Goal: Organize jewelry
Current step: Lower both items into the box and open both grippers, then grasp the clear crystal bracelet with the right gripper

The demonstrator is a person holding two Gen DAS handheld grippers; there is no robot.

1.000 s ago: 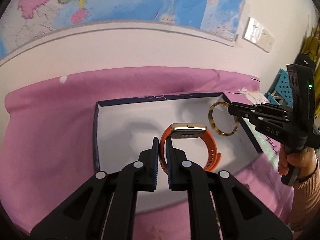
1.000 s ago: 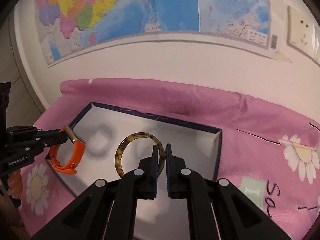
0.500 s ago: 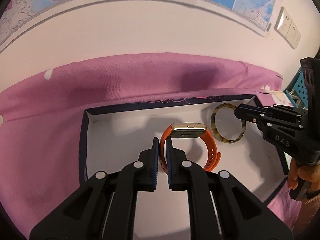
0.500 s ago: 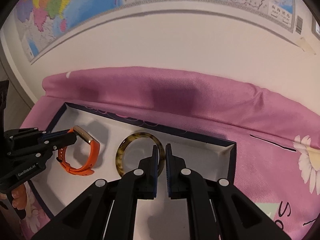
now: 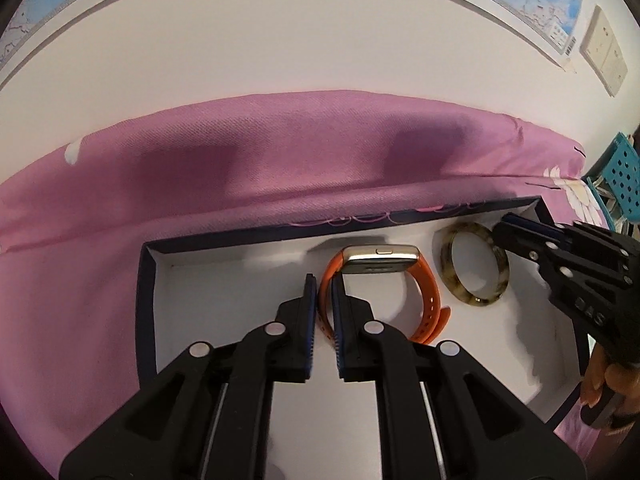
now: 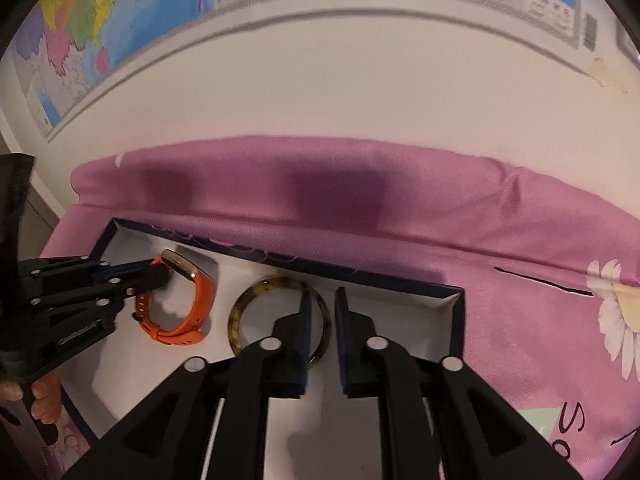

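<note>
Your left gripper [image 5: 325, 284] reaches low into the white box [image 5: 224, 292], its fingers clamped on the orange strap of the watch [image 5: 380, 264]. Your right gripper [image 6: 321, 300] angles down beside it, its fingers parted around the rim of the bangle [image 6: 256, 300], which lies in the box just right of the watch.

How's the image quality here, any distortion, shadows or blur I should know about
Left wrist view: heavy fisheye bending of the wall edge and black corners; two dark shadows on the pink cloth; the watch is sharp. Right wrist view: same bending, the map slightly soft, and shadows under the bangle.
</note>
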